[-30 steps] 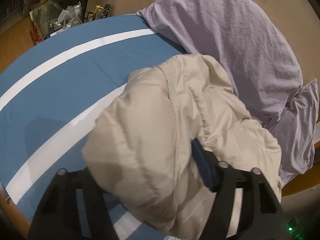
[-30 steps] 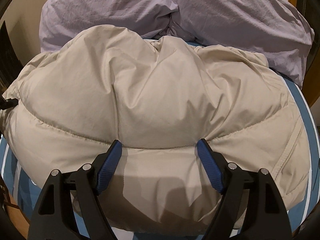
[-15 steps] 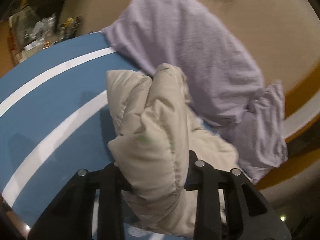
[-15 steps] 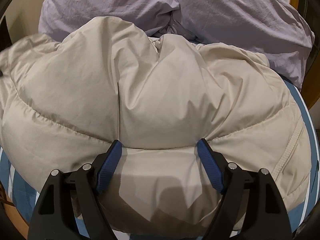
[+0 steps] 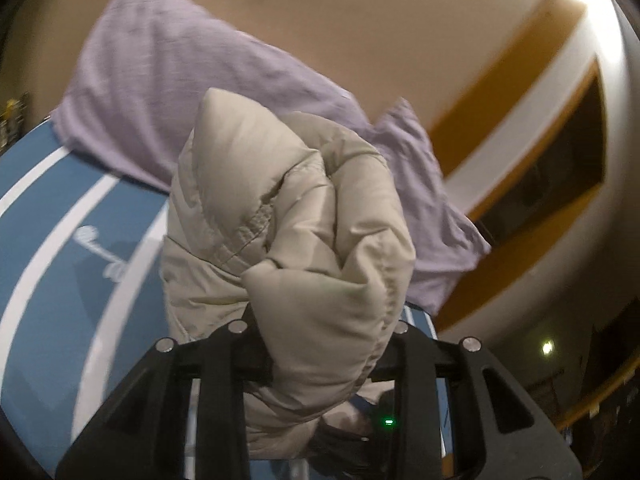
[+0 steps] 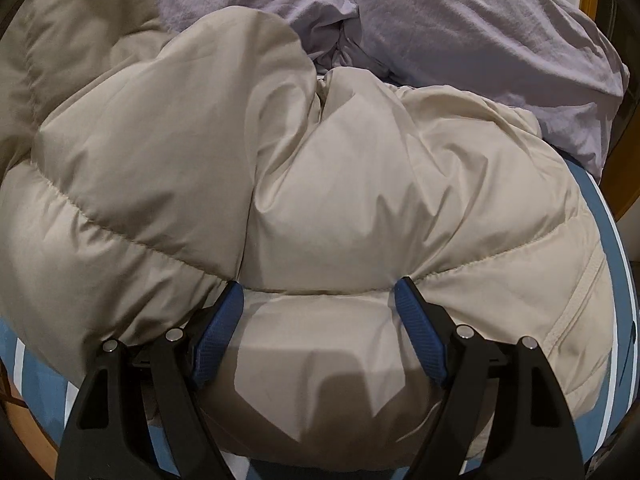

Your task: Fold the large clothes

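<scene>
Our left tool is clamped on a bunched fold of the beige puffer jacket, lifting it above the blue striped bed. Our right tool sits released, fingers pressing the jacket's bulk by the lilac pillows.

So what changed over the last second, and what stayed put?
The left gripper, shut on a bunched part of the beige puffer jacket, lifted it off the blue striped bed and swung it over. The right gripper stayed open, resting on the jacket.
</scene>
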Tool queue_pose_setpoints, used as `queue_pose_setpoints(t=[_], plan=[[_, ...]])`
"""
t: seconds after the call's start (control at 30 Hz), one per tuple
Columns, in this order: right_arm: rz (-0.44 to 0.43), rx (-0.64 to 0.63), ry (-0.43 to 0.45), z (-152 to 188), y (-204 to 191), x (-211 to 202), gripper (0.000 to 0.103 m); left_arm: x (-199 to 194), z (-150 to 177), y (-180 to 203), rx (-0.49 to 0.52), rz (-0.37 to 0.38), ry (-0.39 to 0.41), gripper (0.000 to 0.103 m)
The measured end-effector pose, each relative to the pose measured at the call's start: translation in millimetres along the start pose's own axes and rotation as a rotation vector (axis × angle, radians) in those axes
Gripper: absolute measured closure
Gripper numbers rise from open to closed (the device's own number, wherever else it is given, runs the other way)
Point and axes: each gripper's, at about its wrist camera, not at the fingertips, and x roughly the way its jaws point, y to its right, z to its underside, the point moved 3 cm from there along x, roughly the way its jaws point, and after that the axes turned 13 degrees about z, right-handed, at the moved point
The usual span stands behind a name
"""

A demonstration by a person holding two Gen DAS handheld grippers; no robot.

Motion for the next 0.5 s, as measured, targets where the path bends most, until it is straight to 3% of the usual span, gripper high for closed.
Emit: queue_pose_setpoints(t=[0.27, 0.5], plan=[[-0.030, 0.012, 0.004, 1, 12, -6, 0.024, 43, 18, 44, 0.086, 0.089, -0.108, 0.072], [-0.057, 0.058, 0.022, 3, 31, -19, 0.024, 71, 32, 61, 0.132, 0.126, -0.183, 0.072]])
